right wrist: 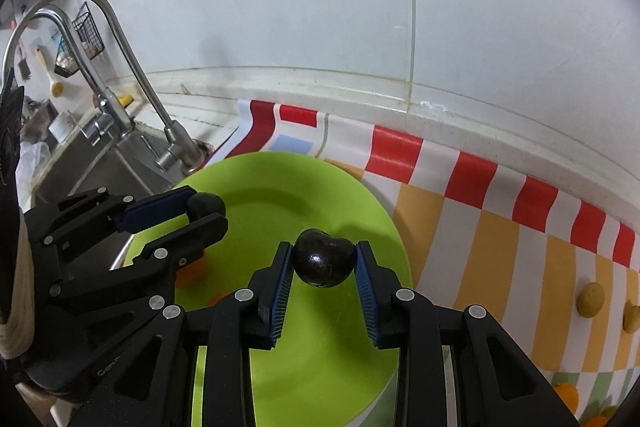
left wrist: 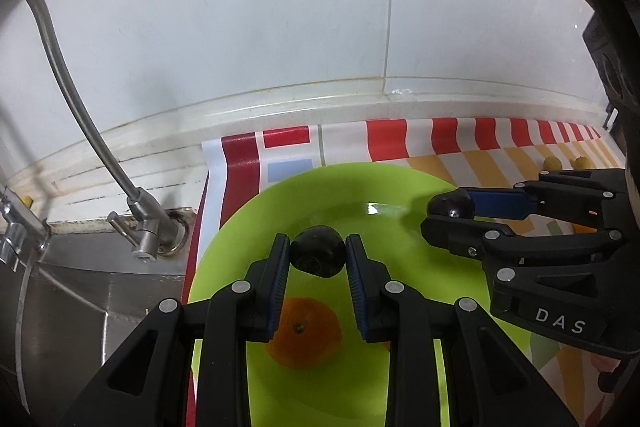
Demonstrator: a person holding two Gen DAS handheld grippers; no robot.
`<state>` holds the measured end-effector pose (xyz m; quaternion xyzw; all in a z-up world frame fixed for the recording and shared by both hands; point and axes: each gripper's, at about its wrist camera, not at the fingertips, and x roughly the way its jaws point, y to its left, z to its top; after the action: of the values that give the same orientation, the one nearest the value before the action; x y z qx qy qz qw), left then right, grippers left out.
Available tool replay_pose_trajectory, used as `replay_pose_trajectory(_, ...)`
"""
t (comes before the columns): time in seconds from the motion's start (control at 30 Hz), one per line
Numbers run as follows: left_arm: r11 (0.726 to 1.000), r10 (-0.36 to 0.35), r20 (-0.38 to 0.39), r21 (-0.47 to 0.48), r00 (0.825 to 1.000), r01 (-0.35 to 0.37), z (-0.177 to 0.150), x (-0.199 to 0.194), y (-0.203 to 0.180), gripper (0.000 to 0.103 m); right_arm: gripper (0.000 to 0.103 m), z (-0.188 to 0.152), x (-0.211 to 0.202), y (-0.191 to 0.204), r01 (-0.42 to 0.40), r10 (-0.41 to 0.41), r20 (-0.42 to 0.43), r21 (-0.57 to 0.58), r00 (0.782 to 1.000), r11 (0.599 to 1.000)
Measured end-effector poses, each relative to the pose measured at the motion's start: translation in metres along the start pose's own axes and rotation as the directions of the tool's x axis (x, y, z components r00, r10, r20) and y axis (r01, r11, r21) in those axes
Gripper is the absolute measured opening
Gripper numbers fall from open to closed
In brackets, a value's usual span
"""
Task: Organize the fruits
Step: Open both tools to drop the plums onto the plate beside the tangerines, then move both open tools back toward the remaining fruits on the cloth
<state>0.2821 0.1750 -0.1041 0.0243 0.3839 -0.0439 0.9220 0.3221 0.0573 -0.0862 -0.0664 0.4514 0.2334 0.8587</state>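
Note:
A lime green plate (left wrist: pixel 328 187) lies on a striped cloth; it also shows in the right wrist view (right wrist: pixel 280 187). My left gripper (left wrist: pixel 317 251) is shut on a dark round fruit (left wrist: pixel 318 255) above the plate; it shows from the side in the right wrist view (right wrist: pixel 208 209). My right gripper (right wrist: pixel 324 261) is shut on another dark fruit (right wrist: pixel 325 264) over the plate; it also shows in the left wrist view (left wrist: pixel 448 215). An orange fruit (left wrist: pixel 306 337) lies on the plate under the left gripper.
A steel tap (left wrist: pixel 144 223) and sink (left wrist: pixel 60 291) are left of the plate. A white tiled wall (left wrist: pixel 280 27) stands behind. Small yellow fruits (right wrist: pixel 591 299) and orange fruits (right wrist: pixel 568 397) lie on the striped cloth (right wrist: pixel 500 247) to the right.

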Motion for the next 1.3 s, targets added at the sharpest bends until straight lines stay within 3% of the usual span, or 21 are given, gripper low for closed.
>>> replay_pose_trajectory(0.07,1.000,0.002,-0.004,0.000,1.000,-0.002,0.000,0.000,0.000,0.029,0.032,0.000,0.000,-0.001,0.005,-0.005,0.003,0.004,1.000,1.000)
replay_pose_trajectory(0.17,1.000,0.008,0.004,-0.015,1.000,-0.007,0.000,-0.003,0.001,0.040,0.033,0.000,-0.003,-0.003,0.002,-0.002,0.012,0.013,1.000,1.000)
replay_pose_trajectory(0.3,0.999,0.040,0.034,-0.017,0.999,-0.040,0.002,-0.016,-0.002,0.041,0.039,-0.002,-0.015,-0.005,0.015,-0.016,0.039,0.018,0.999,1.000)
replay_pose_trajectory(0.63,0.999,0.053,0.109,-0.020,0.993,-0.051,-0.001,-0.076,-0.026,0.045,0.039,-0.017,-0.077,-0.005,0.043,-0.046,0.154,0.024,0.987,0.999)
replay_pose_trajectory(0.87,0.998,0.060,0.187,0.003,0.981,-0.061,-0.006,-0.116,-0.048,0.055,0.039,-0.038,-0.123,-0.005,0.061,-0.068,0.217,0.041,0.974,0.997)
replay_pose_trajectory(1.3,0.999,-0.032,0.244,-0.006,0.969,0.034,-0.015,-0.167,-0.094,0.064,0.047,-0.082,-0.199,-0.017,0.135,-0.159,0.312,0.097,0.937,0.986)
